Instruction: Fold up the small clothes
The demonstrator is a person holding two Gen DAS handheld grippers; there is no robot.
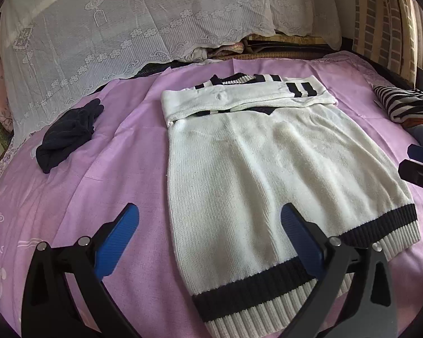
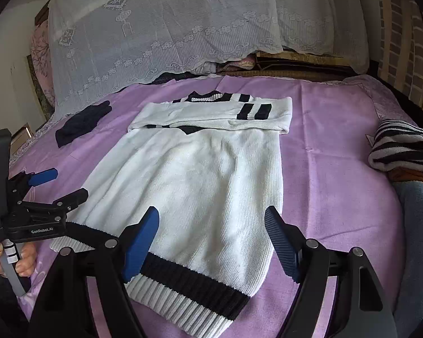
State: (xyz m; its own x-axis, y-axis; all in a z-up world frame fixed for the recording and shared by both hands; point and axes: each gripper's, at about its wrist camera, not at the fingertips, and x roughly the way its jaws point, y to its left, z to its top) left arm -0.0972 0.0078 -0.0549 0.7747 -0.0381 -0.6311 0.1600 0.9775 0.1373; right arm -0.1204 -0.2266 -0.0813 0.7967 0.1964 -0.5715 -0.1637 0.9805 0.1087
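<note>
A white knit sweater (image 1: 268, 163) (image 2: 200, 180) with dark bands lies flat on the purple sheet (image 1: 93, 174). Its striped sleeves are folded across the top, and its ribbed hem is nearest to me. My left gripper (image 1: 211, 225) hovers open over the hem's left corner with nothing between its blue pads. In the right wrist view it shows at the left (image 2: 62, 186), held by a hand (image 2: 11, 259). My right gripper (image 2: 211, 225) stands open above the hem's right part, empty, and peeks in at the right edge of the left wrist view (image 1: 414, 160).
A crumpled dark navy garment (image 1: 70, 135) (image 2: 81, 124) lies left of the sweater. A zebra-striped cloth (image 1: 403, 107) (image 2: 403, 146) sits on a pile at the right, with a blue-grey fleece (image 2: 417, 225) in front of it. A white lace cover (image 1: 127, 28) drapes over the back.
</note>
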